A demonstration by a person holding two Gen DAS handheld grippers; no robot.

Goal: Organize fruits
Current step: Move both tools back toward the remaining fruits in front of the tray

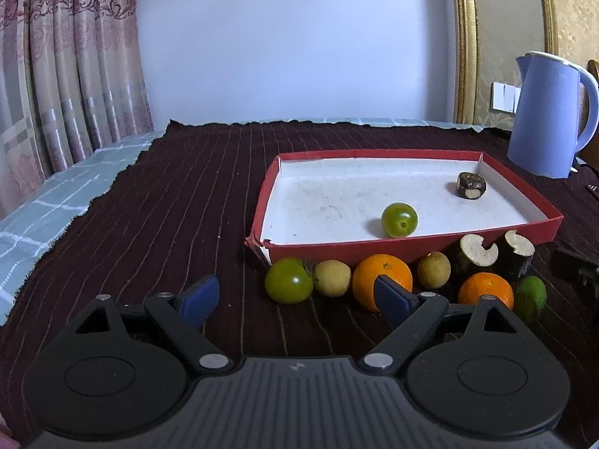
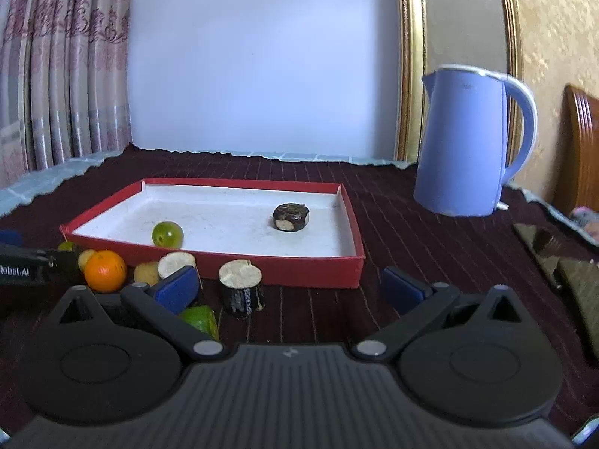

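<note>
A red tray (image 1: 374,250) with a white floor holds a round green fruit (image 1: 399,220) and a dark cut chunk (image 1: 471,185). Along its near wall lie a green tomato (image 1: 288,280), two tan longans (image 1: 332,277), a large orange (image 1: 382,278), two dark cut pieces (image 1: 477,256), a small orange (image 1: 486,290) and a lime (image 1: 531,297). My left gripper (image 1: 295,301) is open just short of the tomato, holding nothing. My right gripper (image 2: 291,289) is open before the tray's (image 2: 299,273) near wall. A dark cut piece (image 2: 241,288) stands between its fingers, untouched, and the lime (image 2: 200,318) lies under its left finger.
A blue kettle (image 2: 468,142) stands at the back right on the dark striped cloth (image 1: 168,205). Olive-coloured objects (image 2: 561,265) lie at the right edge. Curtains hang at the left, and a checked cloth (image 1: 45,202) shows past the dark cloth's edge.
</note>
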